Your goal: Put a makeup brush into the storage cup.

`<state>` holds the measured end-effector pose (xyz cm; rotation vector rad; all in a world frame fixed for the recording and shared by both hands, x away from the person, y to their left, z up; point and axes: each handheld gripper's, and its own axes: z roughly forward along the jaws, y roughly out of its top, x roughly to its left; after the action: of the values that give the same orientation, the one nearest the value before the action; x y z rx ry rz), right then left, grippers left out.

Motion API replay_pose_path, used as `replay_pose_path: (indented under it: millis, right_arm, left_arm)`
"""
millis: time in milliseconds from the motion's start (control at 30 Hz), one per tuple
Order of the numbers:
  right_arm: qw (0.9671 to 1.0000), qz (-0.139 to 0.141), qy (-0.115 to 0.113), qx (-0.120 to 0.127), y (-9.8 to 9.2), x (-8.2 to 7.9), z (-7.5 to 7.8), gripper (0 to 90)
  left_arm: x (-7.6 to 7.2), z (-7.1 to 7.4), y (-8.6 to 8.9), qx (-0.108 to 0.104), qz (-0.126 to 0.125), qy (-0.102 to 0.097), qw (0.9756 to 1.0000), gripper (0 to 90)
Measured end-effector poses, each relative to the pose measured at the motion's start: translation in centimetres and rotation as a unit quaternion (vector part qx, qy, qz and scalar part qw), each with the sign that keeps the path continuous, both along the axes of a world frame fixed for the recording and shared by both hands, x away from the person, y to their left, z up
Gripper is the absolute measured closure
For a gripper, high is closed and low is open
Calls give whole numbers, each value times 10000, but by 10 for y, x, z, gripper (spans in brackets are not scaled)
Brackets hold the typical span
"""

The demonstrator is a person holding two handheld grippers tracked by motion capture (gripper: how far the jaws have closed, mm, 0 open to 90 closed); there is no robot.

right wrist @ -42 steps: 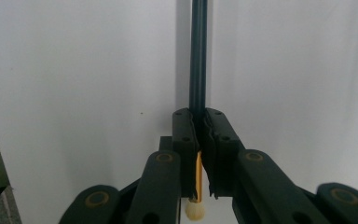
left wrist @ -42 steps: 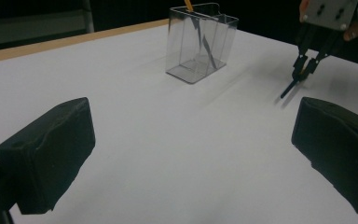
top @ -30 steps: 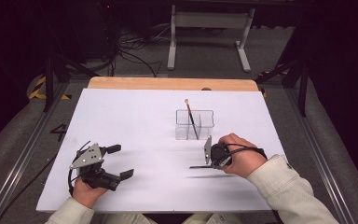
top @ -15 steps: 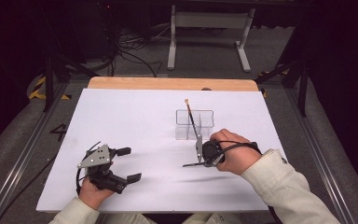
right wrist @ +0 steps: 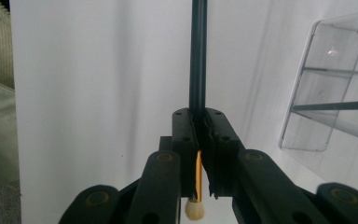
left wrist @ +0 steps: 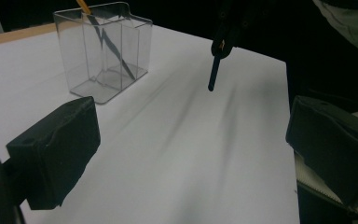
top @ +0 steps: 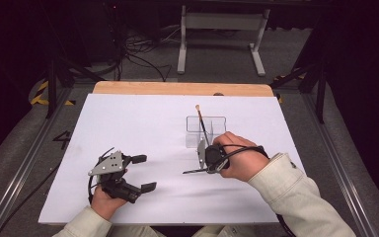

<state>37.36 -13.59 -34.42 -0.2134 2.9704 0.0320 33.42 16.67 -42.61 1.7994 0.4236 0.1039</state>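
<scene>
Over the white sheet [top: 143,123] in the high view, the right gripper [top: 203,160] is clamped on a thin dark brush [top: 193,171] that pokes out level toward the left, just in front of a clear holder [top: 217,121]. A second brush [top: 201,121] leans in that holder, pale tip up. The right hand [top: 239,158] lies knuckles up. The left gripper [top: 143,173] points right, jaws spread with nothing between them.

In the left gripper view, both black pads stand wide apart; beyond them the held brush [left wrist: 213,74] hangs clear of the sheet, to the right of the holder [left wrist: 103,51].

In the right gripper view, the jaws pinch the brush [right wrist: 198,56] near its orange neck, the dark handle running straight away from them and the pale tuft toward the camera.
</scene>
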Motion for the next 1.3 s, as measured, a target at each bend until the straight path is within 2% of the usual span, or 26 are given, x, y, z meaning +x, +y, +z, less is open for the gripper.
replay_pose_path:
  millis: [233,433,867,1167,1300]
  right_arm:
    - [10000,62,-26,59,8,-1,6,838]
    - [9998,114,-42,131,14,-1,9,838]
    - [9992,289,-66,279,35,0,12,838]
    - [9983,443,-107,361,54,-2,13,838]
    - [9979,485,-121,420,59,-1,14,838]
  left_arm:
    - [3,3,-10,-94,-103,-25,9999,36]
    - [5,4,-17,-95,-172,-19,9998,37]
    - [5,5,-21,-88,-302,-42,9995,52]
    - [3,6,-20,-140,-373,-48,9992,154]
    - [3,5,-20,-108,-380,-22,9992,237]
